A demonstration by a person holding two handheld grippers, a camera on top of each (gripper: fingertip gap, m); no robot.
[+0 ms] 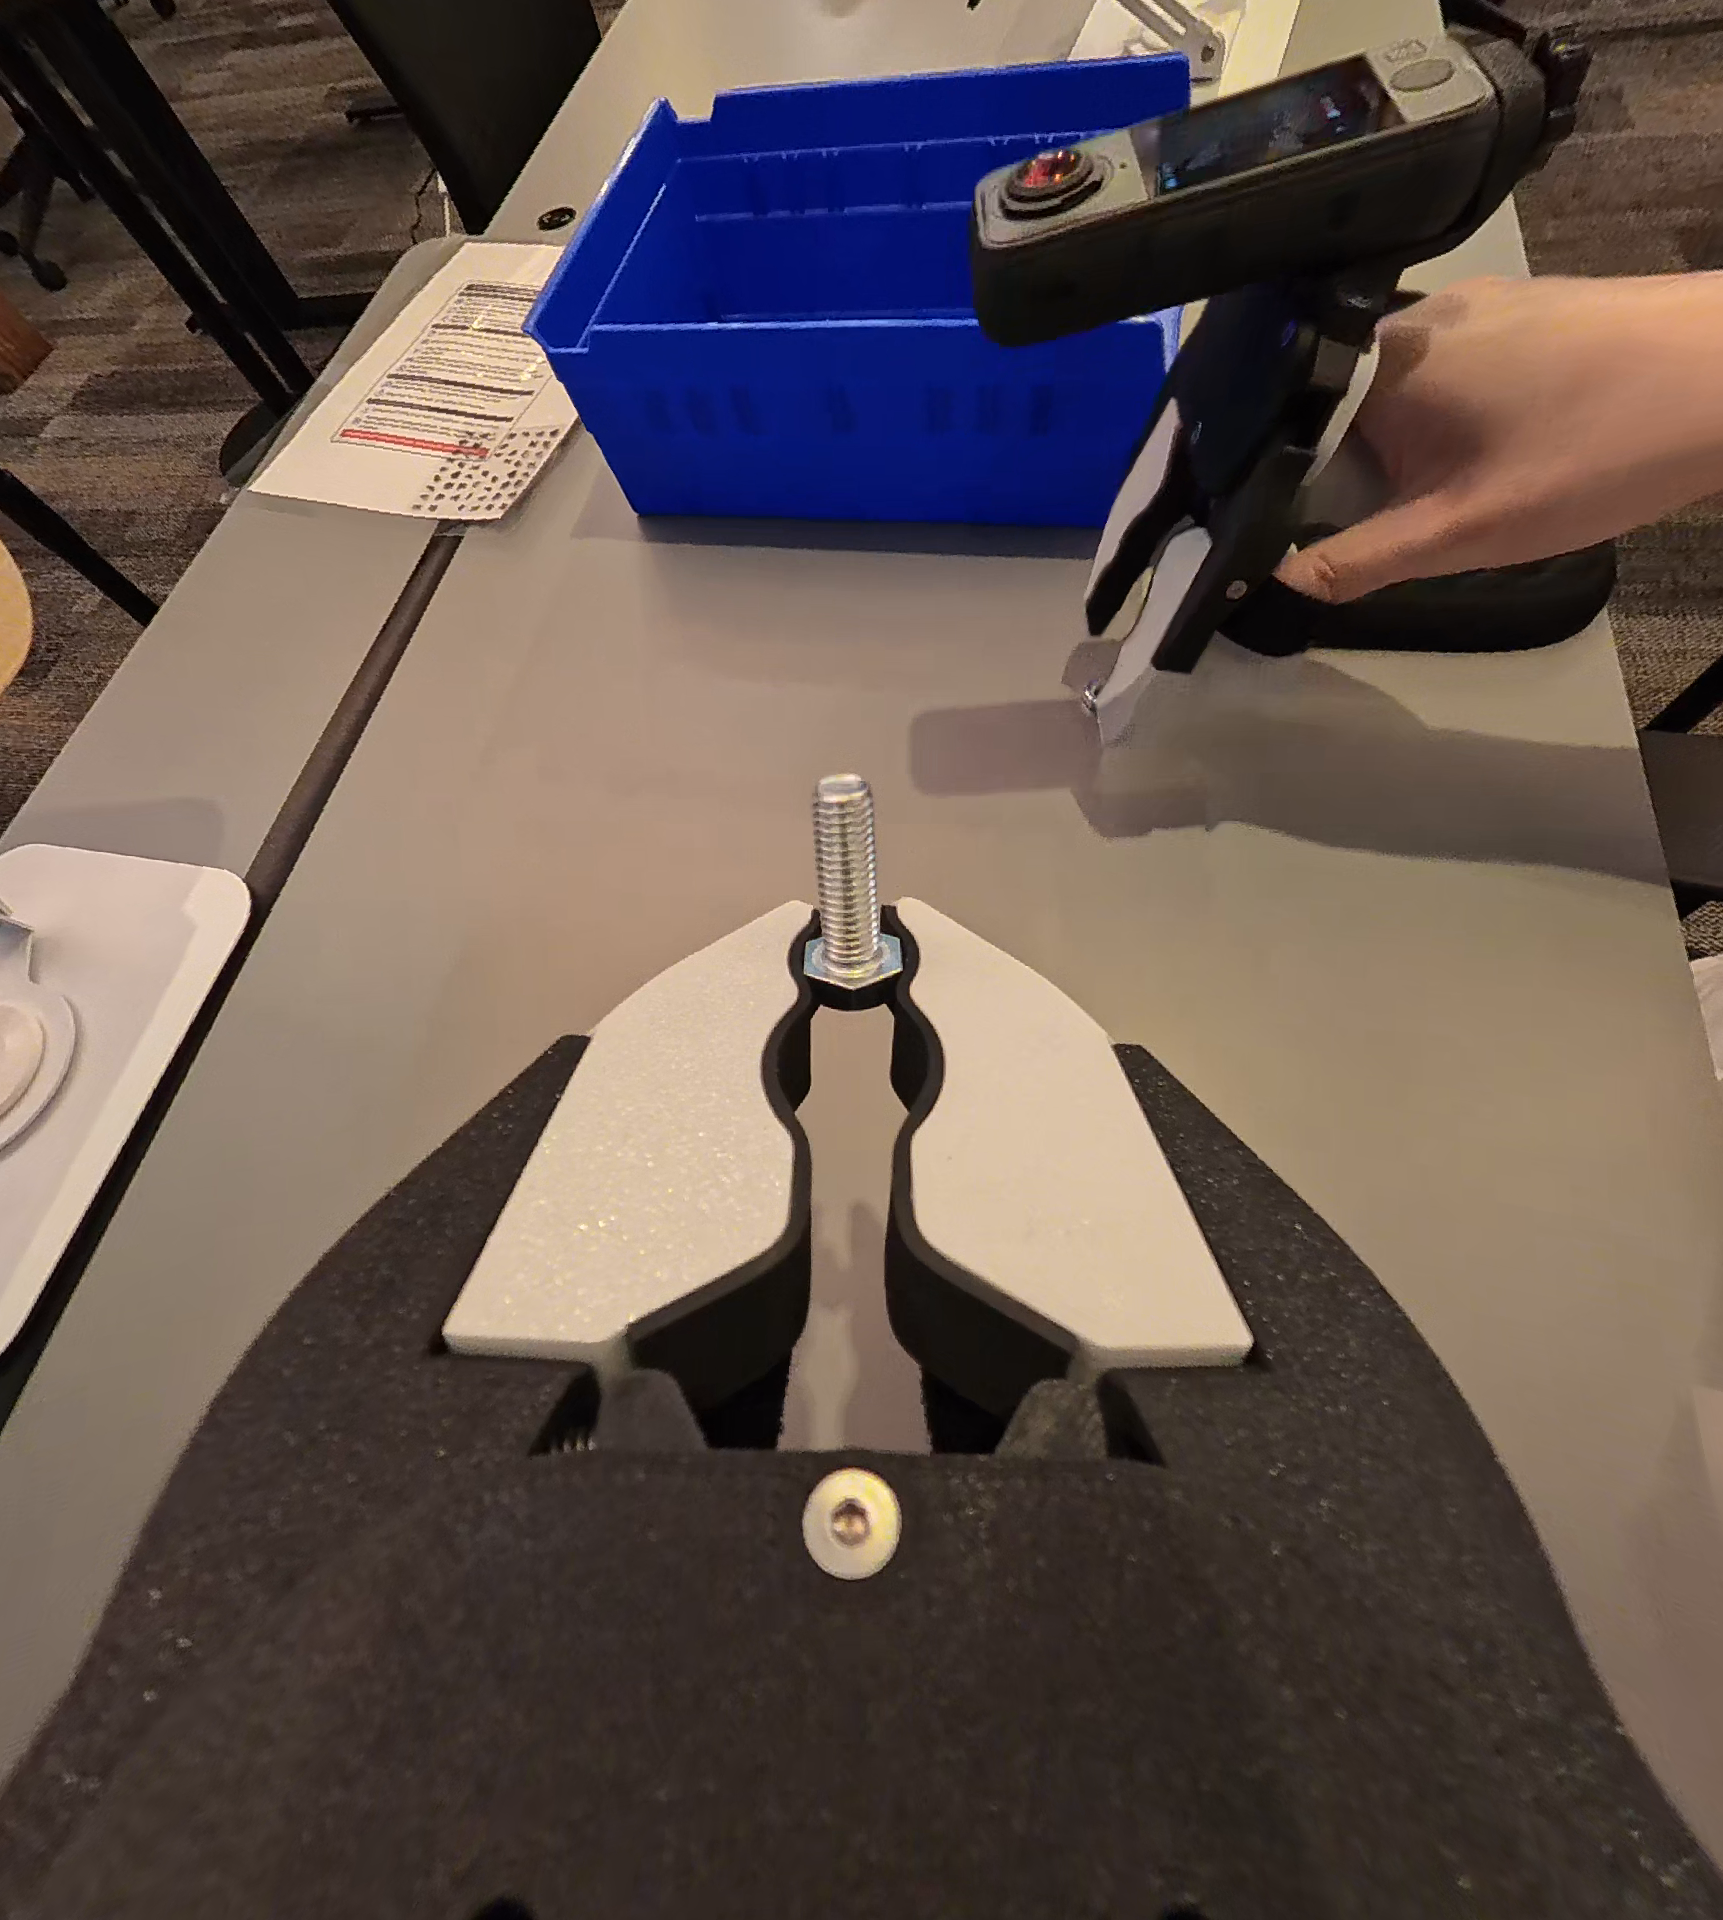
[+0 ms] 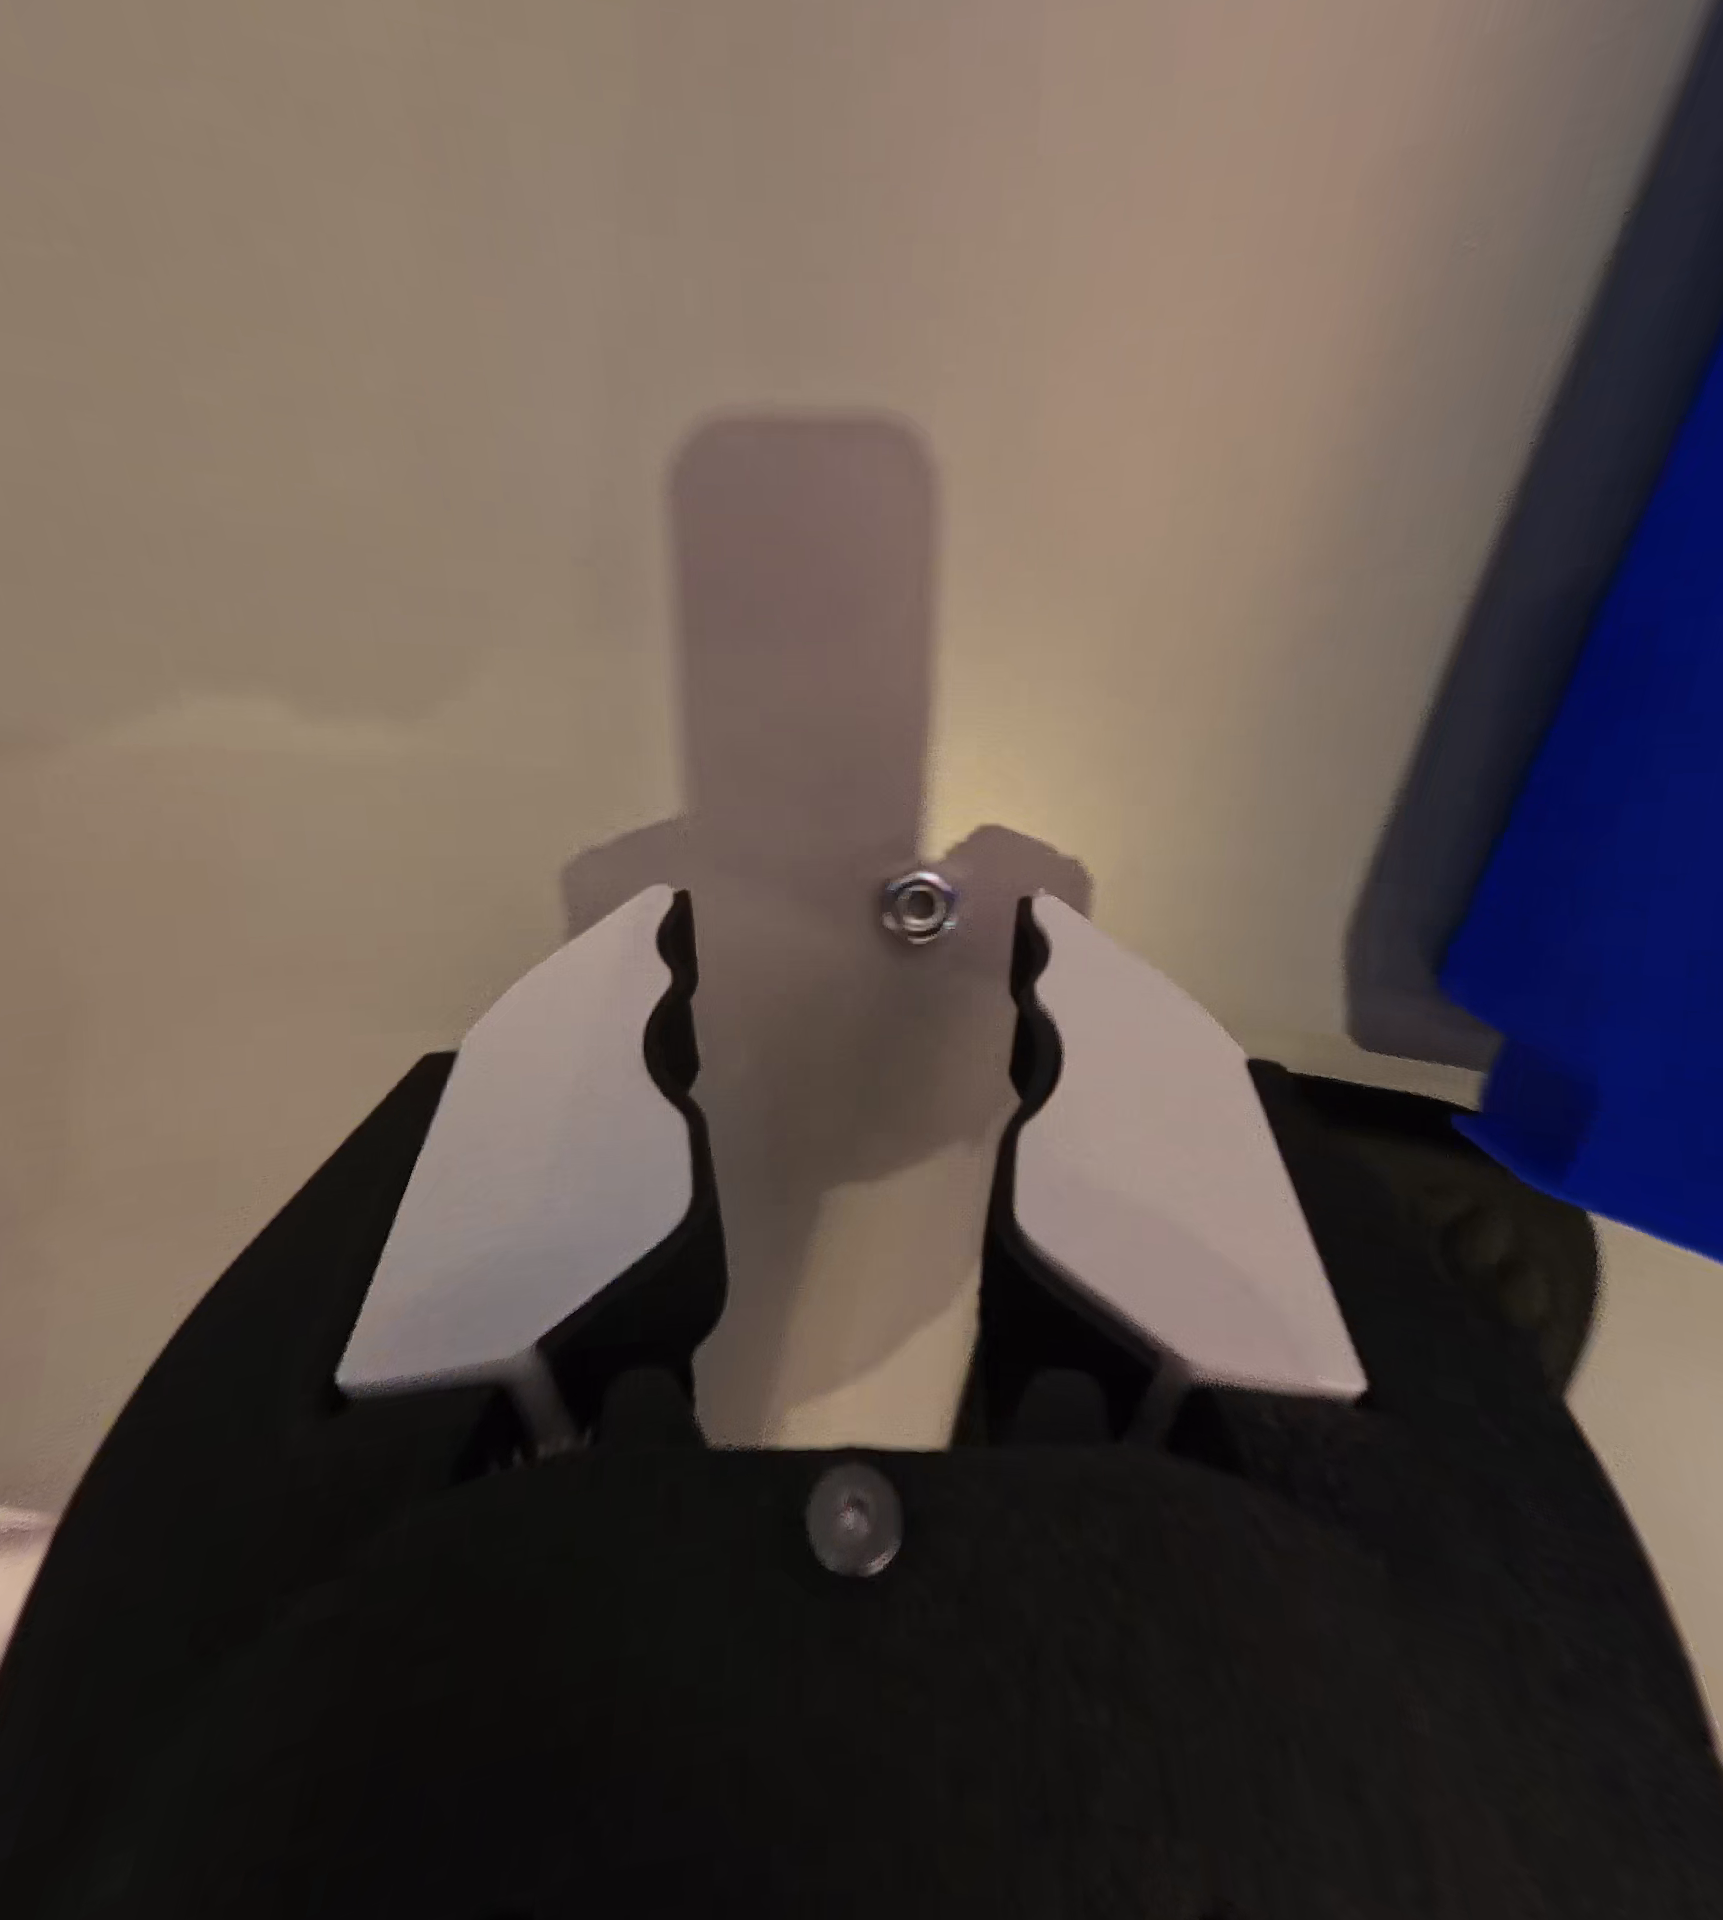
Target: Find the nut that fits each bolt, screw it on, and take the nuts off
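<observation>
My left gripper (image 1: 849, 940) is shut on a silver bolt (image 1: 844, 862) at its hex head, holding it upright with the threaded shank pointing up above the grey table (image 1: 628, 727). My right gripper (image 2: 852, 914) is open and points down at the table. A small silver nut (image 2: 917, 908) lies flat on the table between its fingertips, nearer the right finger. In the left wrist view the right gripper (image 1: 1106, 691) shows at the far right, tips at the table, held by a hand (image 1: 1563, 436).
A blue plastic bin (image 1: 836, 343) stands at the back of the table; its corner (image 2: 1667, 727) shows right of my right gripper. A printed sheet (image 1: 452, 416) lies left of the bin. A white plate with a metal fixture (image 1: 26, 1039) lies at left. About 25 cm separates my left fingertips from my right.
</observation>
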